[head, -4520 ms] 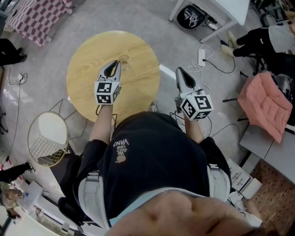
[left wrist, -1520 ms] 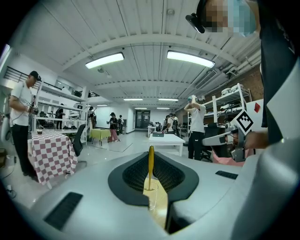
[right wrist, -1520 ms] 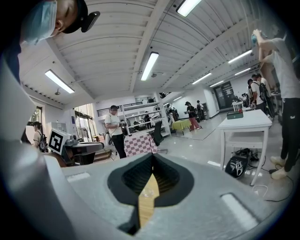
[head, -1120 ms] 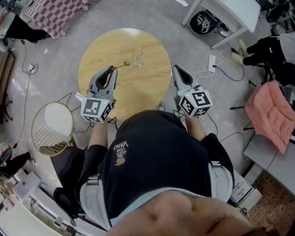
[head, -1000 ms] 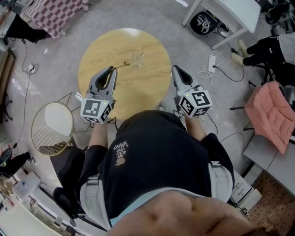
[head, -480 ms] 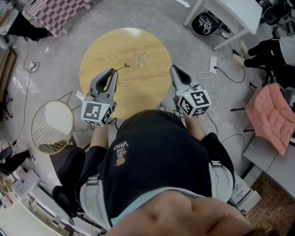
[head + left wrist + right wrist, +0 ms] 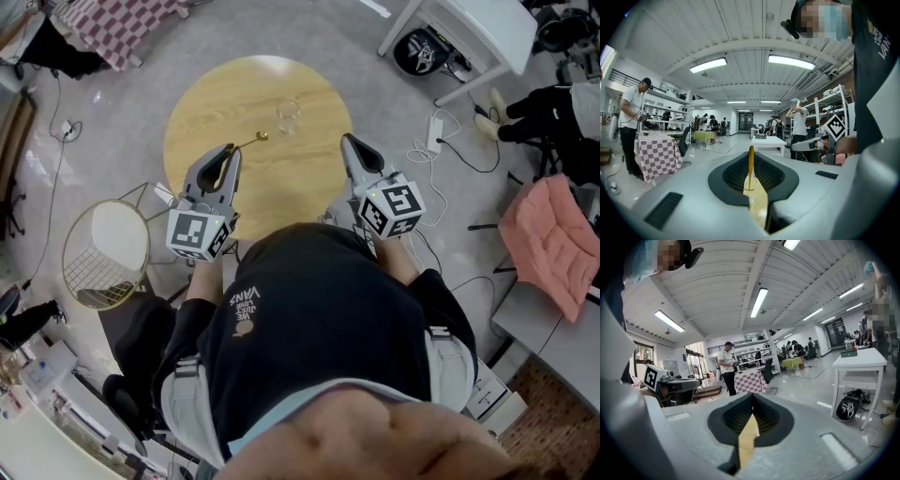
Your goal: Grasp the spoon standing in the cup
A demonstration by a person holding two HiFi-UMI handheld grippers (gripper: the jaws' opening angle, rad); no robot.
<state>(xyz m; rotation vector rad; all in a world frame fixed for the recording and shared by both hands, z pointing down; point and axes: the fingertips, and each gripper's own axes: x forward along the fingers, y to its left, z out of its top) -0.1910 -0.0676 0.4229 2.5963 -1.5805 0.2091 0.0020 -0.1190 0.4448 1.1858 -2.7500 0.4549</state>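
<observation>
A thin gold spoon [image 7: 247, 142] sticks out over the round wooden table [image 7: 216, 103], pinched by its handle in my left gripper [image 7: 230, 151]. In the left gripper view the spoon [image 7: 751, 164] stands upright between the closed jaws of the left gripper [image 7: 751, 151]. The clear glass cup [image 7: 288, 114] stands on the table beyond the spoon's bowl, apart from it, with nothing in it. My right gripper [image 7: 346, 142] hovers at the table's near right edge; in the right gripper view the right gripper [image 7: 752, 397] has its jaws together with nothing between them.
A round wire-frame chair [image 7: 98, 258] stands left of the table. On the floor to the right lie a power strip and cables [image 7: 436, 131]. A white table [image 7: 469, 23] with a black bag [image 7: 417, 47] under it is upper right. A pink cushion [image 7: 553, 234] is far right.
Earlier my left gripper was at the cup; it has since drawn back toward me with the spoon, now out of the cup. Over the last second both grippers barely shifted.
</observation>
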